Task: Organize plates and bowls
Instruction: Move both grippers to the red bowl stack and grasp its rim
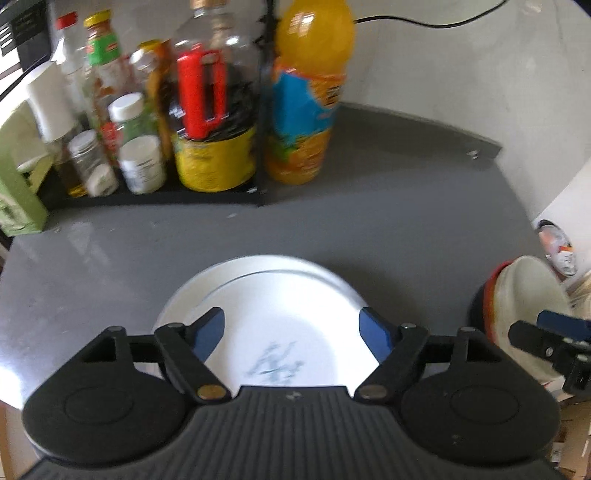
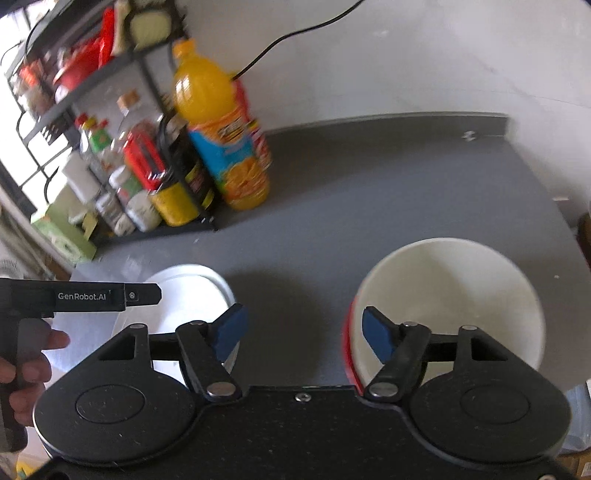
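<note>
Where the grey countertop [image 2: 369, 192] runs back to a pale wall [image 2: 406, 55], its top is mostly bare, with a few small specks. At ten o'clock in both views a black wire rack [image 2: 110, 74] crowds the corner, packed with spice jars and sauce bottles; a tall orange juice bottle [image 1: 308, 92] stands just beside it at eleven to twelve o'clock. A black cable [image 2: 295, 33] trails down the wall behind that bottle. A green box [image 1: 18, 199] sits at nine o'clock in the left wrist view.

The white plate [image 1: 273, 317] lies flat on the counter, directly under the left gripper [image 1: 291, 332], whose blue-tipped jaws stand wide apart over it, holding nothing. At three o'clock from there is the white bowl [image 2: 454, 302] with a red outer wall. The right gripper [image 2: 301, 332] hovers with jaws wide; its right tip is over the bowl's near rim, its left tip near the plate. A hand [image 2: 26, 369] grips the left tool's handle at eight o'clock.
</note>
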{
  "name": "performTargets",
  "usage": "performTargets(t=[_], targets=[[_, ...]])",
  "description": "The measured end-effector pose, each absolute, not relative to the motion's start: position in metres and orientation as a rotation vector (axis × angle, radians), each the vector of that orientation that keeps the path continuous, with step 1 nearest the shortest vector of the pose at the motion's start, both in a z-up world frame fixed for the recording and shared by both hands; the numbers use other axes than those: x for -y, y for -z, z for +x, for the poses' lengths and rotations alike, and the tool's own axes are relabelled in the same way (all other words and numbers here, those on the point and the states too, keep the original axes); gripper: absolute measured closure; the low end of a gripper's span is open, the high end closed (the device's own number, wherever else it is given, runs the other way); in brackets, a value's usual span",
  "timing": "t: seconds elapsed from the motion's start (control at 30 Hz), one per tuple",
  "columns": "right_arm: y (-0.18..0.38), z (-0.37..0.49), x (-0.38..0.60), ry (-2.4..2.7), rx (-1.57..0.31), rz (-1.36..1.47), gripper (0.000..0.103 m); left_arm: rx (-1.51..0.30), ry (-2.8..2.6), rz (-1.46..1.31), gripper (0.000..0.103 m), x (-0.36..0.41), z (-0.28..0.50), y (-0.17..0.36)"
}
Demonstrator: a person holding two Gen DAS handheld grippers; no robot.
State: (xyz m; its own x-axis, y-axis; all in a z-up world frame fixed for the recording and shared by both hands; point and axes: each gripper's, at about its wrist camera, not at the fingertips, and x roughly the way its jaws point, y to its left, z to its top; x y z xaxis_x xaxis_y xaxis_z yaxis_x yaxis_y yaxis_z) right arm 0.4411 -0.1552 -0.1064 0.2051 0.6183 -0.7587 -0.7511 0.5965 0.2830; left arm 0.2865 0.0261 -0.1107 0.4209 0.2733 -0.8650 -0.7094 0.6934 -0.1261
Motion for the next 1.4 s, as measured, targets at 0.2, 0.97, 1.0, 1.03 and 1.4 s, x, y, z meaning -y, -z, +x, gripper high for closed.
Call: performTargets(t=[0.2, 0.97, 1.0, 1.03, 1.4], targets=[[0.100, 0.464, 0.184, -0.903, -0.947, -0.111, 0.024, -0.915, -0.582, -0.489, 0.022, -0.005, 0.329, 0.092], [0.145, 0.537, 0.262, -0.742, -1.050, -0.071, 0.025, -1.023, -0.360, -0.443, 0.021, 0.074, 0.446, 0.124], [0.148, 0.538, 0.262, -0.746, -1.057, -0.072, 0.025, -1.029, -0.360, -0.450, 0.022, 0.075, 0.447, 0.127], [0.151, 0.541, 0.261, -0.750, -1.066, -0.072, 0.026, -1.035, -0.359, -0.459, 0.022, 0.076, 0.448, 0.131], [0.177, 0.549, 0.251, -0.802, -1.178, -0.091, 0.042, -1.078, -0.373, -0.559, 0.048, 0.077, 0.448, 0.159]])
